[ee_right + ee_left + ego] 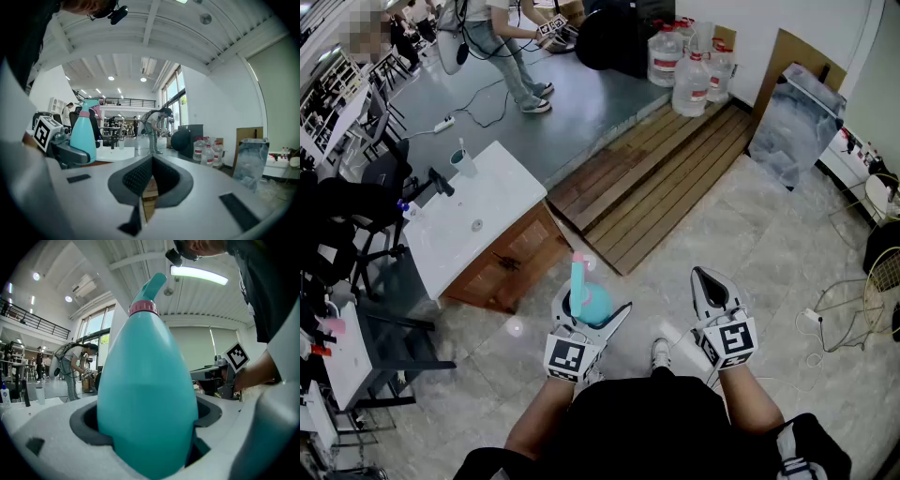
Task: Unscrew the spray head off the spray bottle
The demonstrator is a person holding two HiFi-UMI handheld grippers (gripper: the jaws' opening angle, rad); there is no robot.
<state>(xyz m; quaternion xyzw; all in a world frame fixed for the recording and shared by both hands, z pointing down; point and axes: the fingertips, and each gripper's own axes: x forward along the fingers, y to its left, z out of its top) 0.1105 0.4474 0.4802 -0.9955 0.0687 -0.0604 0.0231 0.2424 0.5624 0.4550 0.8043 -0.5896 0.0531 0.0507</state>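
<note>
My left gripper (592, 312) is shut on the teal spray bottle (593, 302), held upright above the floor. In the left gripper view the bottle's body (147, 394) fills the space between the jaws, with a pink collar (144, 308) and the teal spray head (153, 286) on top. To the right of it, at about the same height, my right gripper (710, 282) is shut with nothing between its pads, a hand's width apart from the bottle. From the right gripper view, the bottle (85, 134) shows at the left, clamped by the other gripper.
A white-topped wooden cabinet (478, 222) with a cup (463, 162) stands ahead to the left. A wooden pallet (661, 171) lies ahead, large water jugs (689, 66) behind it. Chairs and shelves crowd the left edge. A person (502, 42) stands far back. Cables lie on the floor at right.
</note>
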